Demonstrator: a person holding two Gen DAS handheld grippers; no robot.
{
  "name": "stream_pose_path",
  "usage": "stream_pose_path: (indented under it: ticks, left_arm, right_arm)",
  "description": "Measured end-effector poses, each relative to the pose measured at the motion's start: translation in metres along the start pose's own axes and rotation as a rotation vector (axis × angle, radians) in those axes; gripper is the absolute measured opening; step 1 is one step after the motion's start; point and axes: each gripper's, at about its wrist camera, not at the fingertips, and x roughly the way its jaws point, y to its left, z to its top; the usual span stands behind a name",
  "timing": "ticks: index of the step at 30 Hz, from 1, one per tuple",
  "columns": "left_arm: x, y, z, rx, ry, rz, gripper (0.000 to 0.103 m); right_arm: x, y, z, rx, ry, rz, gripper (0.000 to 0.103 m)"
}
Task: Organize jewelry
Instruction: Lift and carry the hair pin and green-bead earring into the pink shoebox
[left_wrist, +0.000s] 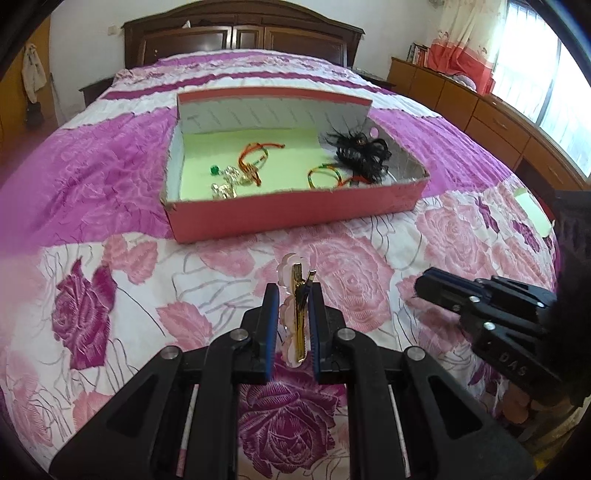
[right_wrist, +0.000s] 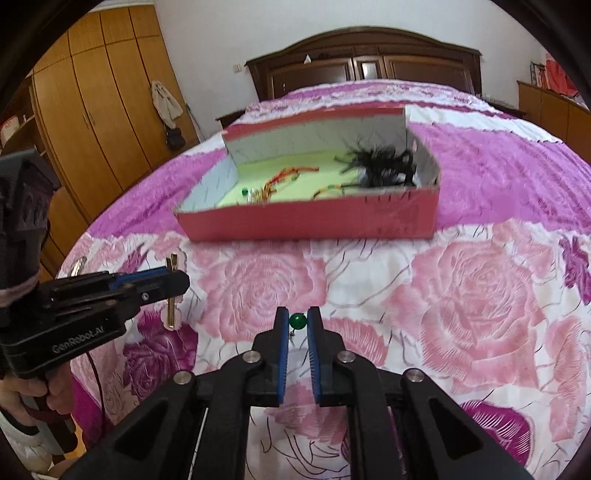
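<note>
My left gripper (left_wrist: 292, 291) is shut on a gold hair clip with a pale pink flower backing (left_wrist: 298, 314), held above the bedspread in front of the red box (left_wrist: 295, 212). It also shows in the right wrist view (right_wrist: 171, 291). My right gripper (right_wrist: 297, 317) is shut on a green bead earring (right_wrist: 297, 321), whose small hook hangs below. The open red box (right_wrist: 314, 221) holds red-orange cord bracelets (left_wrist: 258, 155), silver pieces (left_wrist: 225, 184), a green bead (left_wrist: 213, 170) and a black feathery hair piece (left_wrist: 362, 151).
The floral pink and purple bedspread (left_wrist: 110, 184) covers the bed. The dark headboard (left_wrist: 240, 37) stands behind. A wooden wardrobe (right_wrist: 92, 110) is on the left, a low wooden cabinet (left_wrist: 480, 107) on the right under the window.
</note>
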Motion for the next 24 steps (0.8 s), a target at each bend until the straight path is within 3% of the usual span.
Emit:
stream_pose_path:
  ticks: [24]
  left_arm:
    - [0.011,0.005,0.067,-0.020,-0.227,0.097,0.007]
  right_arm:
    - [-0.002,-0.010,0.074,-0.027,-0.273,-0.065,0.011]
